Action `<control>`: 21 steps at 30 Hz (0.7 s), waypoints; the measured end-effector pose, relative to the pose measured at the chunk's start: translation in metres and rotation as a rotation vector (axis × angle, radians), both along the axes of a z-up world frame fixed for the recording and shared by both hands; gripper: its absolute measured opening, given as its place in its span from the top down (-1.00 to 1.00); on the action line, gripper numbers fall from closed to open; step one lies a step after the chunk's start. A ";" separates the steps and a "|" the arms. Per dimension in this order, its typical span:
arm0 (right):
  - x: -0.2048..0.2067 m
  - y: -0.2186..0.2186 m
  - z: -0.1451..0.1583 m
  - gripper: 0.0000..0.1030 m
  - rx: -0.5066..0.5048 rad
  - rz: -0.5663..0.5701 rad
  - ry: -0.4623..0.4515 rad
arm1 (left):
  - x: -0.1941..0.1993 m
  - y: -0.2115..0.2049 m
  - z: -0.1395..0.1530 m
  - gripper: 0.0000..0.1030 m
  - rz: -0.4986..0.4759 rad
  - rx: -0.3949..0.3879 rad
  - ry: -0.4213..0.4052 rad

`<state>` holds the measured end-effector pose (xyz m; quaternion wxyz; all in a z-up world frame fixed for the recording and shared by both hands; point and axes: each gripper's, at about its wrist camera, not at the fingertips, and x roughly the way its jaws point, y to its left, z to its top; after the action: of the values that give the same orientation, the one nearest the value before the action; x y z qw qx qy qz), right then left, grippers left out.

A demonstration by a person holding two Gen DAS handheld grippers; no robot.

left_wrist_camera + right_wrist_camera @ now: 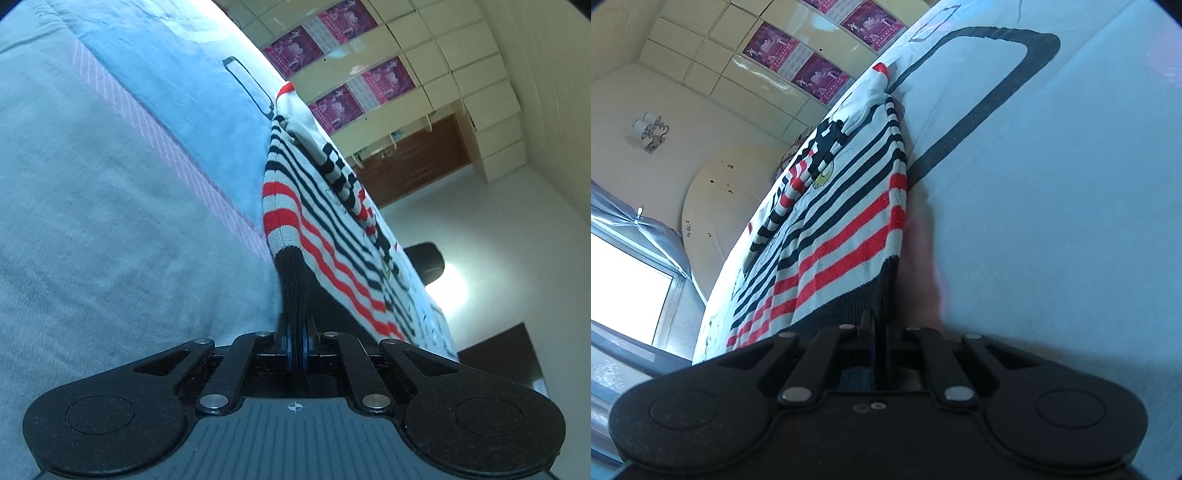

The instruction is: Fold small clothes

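While both claws pinch the dark hem of the striped sweater (314, 236), we should lift both corners evenly so the fold lands straight. Our left claw (295, 345) is clamped on the hem, and our right claw (881, 347) is clamped on it too. Across the middle of each frame, the sweater lies flat on the pale blue bed sheet (110, 221). Cream cupboards (461, 66) with pink posters (291, 50) fill the upper part of the frame.

sweater (295, 229) hem: hidden between jaws | posters (388, 79): print too small to read
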<state>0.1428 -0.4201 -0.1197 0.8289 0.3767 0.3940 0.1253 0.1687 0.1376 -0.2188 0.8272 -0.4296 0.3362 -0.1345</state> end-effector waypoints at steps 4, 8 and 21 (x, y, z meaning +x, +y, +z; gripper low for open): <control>-0.002 0.005 0.020 0.89 -0.010 0.012 -0.069 | 0.000 -0.002 0.015 0.91 0.023 -0.030 -0.071; 0.005 0.013 0.050 0.89 -0.047 0.029 -0.144 | 0.013 -0.005 0.039 0.91 0.037 -0.042 -0.149; 0.110 0.016 0.134 0.90 -0.137 0.050 -0.328 | 0.137 -0.001 0.116 0.91 0.080 -0.029 -0.344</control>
<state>0.2525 -0.4044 0.0142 0.9025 0.2837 0.2703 0.1787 0.3060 0.1363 -0.1024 0.8709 -0.4253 0.1704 -0.1778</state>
